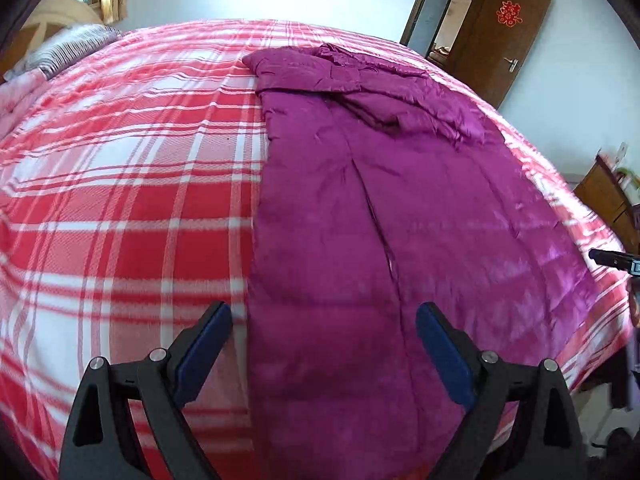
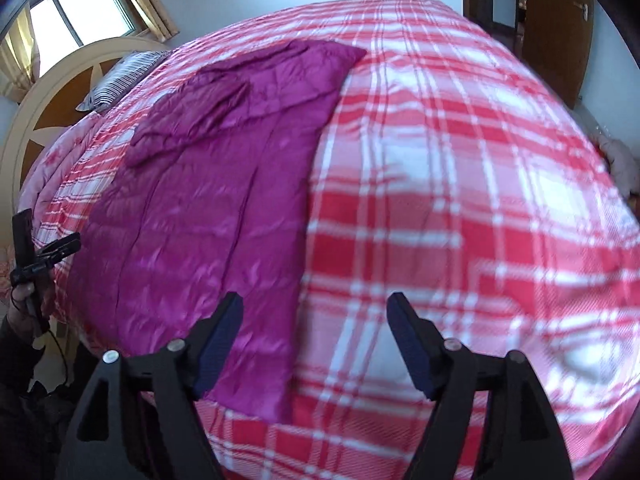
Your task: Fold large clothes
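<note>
A large magenta padded coat (image 1: 400, 208) lies lengthwise on a red and white plaid bedspread (image 1: 120, 200), with a sleeve folded across its upper part. My left gripper (image 1: 324, 316) is open and empty, hovering above the coat's near left edge. In the right wrist view the coat (image 2: 208, 208) lies left of centre on the bedspread (image 2: 460, 200). My right gripper (image 2: 316, 308) is open and empty, above the coat's near right edge. The right gripper's tip shows at the far right of the left wrist view (image 1: 616, 260); the left gripper shows at the left edge of the right wrist view (image 2: 44, 256).
A striped pillow (image 2: 120, 76) and a rounded headboard (image 2: 60, 92) stand at the head of the bed. A brown door (image 1: 504, 36) is open beyond the bed. A wooden cabinet (image 1: 608, 196) stands beside the bed. A window with curtains (image 2: 76, 8) is behind the headboard.
</note>
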Demonstrator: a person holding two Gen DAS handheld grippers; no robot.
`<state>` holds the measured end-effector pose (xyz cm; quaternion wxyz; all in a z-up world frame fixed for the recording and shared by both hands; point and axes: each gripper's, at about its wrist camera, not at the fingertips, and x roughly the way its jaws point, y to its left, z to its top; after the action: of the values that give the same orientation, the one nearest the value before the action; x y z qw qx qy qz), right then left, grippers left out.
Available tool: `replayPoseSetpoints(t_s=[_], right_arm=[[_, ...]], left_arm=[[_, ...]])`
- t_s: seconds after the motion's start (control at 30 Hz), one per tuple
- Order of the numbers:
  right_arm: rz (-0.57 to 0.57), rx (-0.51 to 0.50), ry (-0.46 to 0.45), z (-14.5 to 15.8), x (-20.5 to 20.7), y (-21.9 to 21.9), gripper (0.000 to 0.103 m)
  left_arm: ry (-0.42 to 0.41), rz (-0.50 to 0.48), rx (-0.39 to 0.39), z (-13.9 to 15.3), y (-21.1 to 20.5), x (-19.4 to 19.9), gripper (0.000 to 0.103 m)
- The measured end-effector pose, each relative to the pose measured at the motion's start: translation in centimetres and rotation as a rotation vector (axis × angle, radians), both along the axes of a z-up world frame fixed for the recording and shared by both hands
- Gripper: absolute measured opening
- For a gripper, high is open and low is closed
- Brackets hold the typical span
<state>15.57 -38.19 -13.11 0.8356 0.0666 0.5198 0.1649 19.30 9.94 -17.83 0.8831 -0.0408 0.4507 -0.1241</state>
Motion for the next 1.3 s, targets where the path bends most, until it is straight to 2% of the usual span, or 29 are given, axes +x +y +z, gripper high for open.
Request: replayPoseSetpoints(t_s=[0.07,0.1,0.13,0.17,0.2,0.23,0.27,0.3,0.33,0.47,0.57,0.67,0.7,0.8,0.9,0.97,1.07,1.1,1.17,1.3], right_arm=[[-0.009,0.023,0.022,-1.9,-0.7,0.6,0.076],[-0.024,0.039,0.037,-2.6,-0.9,0.7,0.072],[-0.043,0.059,0.050,-3.4,-1.0,0.9,0.061],[-0.062,0.054,0.025,-3.3,-1.4,1.0,0.051],[-0.061,0.068,0.010,-3.1,-1.7,1.0,0.039],[-0.039,0.154,0.019,-2.9,-2.0,1.0,0.012],[-0.038,0.205,0.015,-2.7,-2.3,0.8,0.012],[-0.040,0.193,0.001,-2.5,-2.7,0.9,0.011],[-0.037,0.179,-0.014,-2.1,-3.0,0.9,0.010],[-0.049,0.241,-0.063,-0.4,-4.8,0.3,0.008],[-0.047,0.280,-0.113,1.7,-7.0,-0.4,0.008],[-0.049,0.368,-0.177,4.9,-10.2,-1.9,0.007],[-0.049,0.387,-0.198,5.9,-11.1,-2.2,0.007],[-0.036,0.472,-0.304,10.0,-14.1,-3.1,0.007],[-0.049,0.535,-0.392,13.3,-14.5,-4.2,0.007],[-0.073,0.550,-0.426,14.6,-12.9,-5.0,0.007],[-0.115,0.584,-0.413,14.7,-8.6,-5.3,0.007],[-0.131,0.588,-0.399,14.4,-6.7,-5.3,0.007],[-0.167,0.584,-0.363,13.7,-2.2,-5.0,0.007],[-0.241,0.574,-0.306,11.8,5.8,-4.9,0.007]], left_arm=[[-0.007,-0.004,0.017,-0.1,-0.4,-0.7,0.094],[-0.008,-0.001,0.015,-0.2,-0.5,-1.1,0.094],[-0.009,-0.004,0.005,-0.2,-0.5,-1.5,0.090],[-0.016,-0.012,0.007,-0.1,-0.6,-2.0,0.072],[-0.022,-0.015,0.013,-0.1,-0.6,-2.3,0.060],[-0.026,-0.031,0.010,0.0,-0.5,-2.6,0.037],[-0.022,-0.046,-0.010,0.0,-0.3,-2.7,0.016],[-0.008,-0.067,-0.065,0.1,0.1,-2.7,0.013],[-0.009,-0.062,-0.091,0.3,0.5,-2.9,0.011],[-0.067,-0.088,-0.181,2.6,1.4,-4.9,0.008],[-0.124,-0.139,-0.257,5.9,1.8,-7.0,0.007],[-0.197,-0.198,-0.338,10.0,2.3,-9.3,0.007],[-0.245,-0.228,-0.372,12.1,2.6,-10.6,0.007],[-0.350,-0.268,-0.406,16.2,2.9,-12.5,0.007],[-0.389,-0.275,-0.410,17.6,3.2,-11.9,0.007],[-0.377,-0.250,-0.393,17.2,3.5,-9.4,0.007],[-0.320,-0.207,-0.393,15.7,3.9,-4.5,0.007],[-0.282,-0.190,-0.403,15.0,4.2,-1.6,0.007],[-0.266,-0.156,-0.383,14.3,4.6,0.9,0.007],[-0.187,-0.108,-0.397,12.2,5.1,8.6,0.007]])
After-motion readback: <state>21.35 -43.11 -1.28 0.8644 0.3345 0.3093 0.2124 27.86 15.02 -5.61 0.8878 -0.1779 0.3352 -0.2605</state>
